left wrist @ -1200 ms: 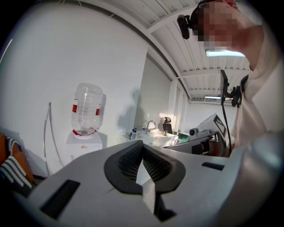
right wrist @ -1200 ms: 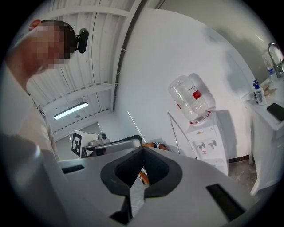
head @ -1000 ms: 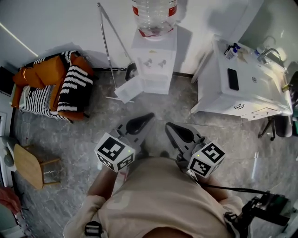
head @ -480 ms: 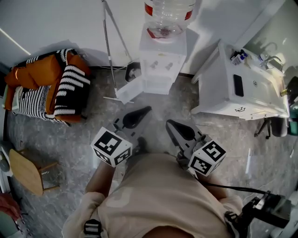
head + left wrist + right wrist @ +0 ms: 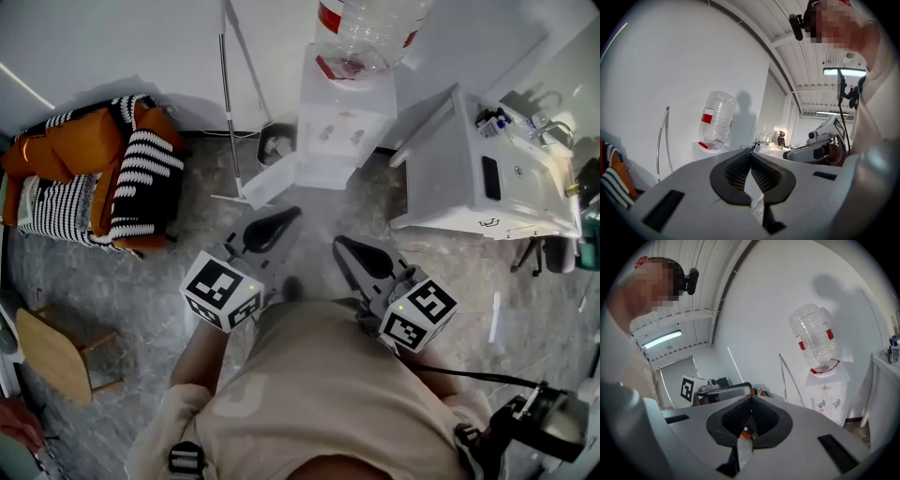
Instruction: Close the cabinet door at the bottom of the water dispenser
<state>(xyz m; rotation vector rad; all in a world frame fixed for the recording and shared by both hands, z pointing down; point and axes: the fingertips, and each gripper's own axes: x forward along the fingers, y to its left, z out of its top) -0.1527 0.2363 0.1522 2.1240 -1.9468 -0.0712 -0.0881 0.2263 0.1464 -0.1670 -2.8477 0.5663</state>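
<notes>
A: Where's the door?
B: The cabinet door stands open at the water dispenser base. Your left tool and right tool are both closed, empty, near the dispenser.

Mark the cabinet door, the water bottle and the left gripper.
cabinet door (image 5: 274, 180), head view, middle of the open white panel.
water bottle (image 5: 370, 33), head view, clear body above the red band.
left gripper (image 5: 291, 215), head view, closed tips.
</notes>
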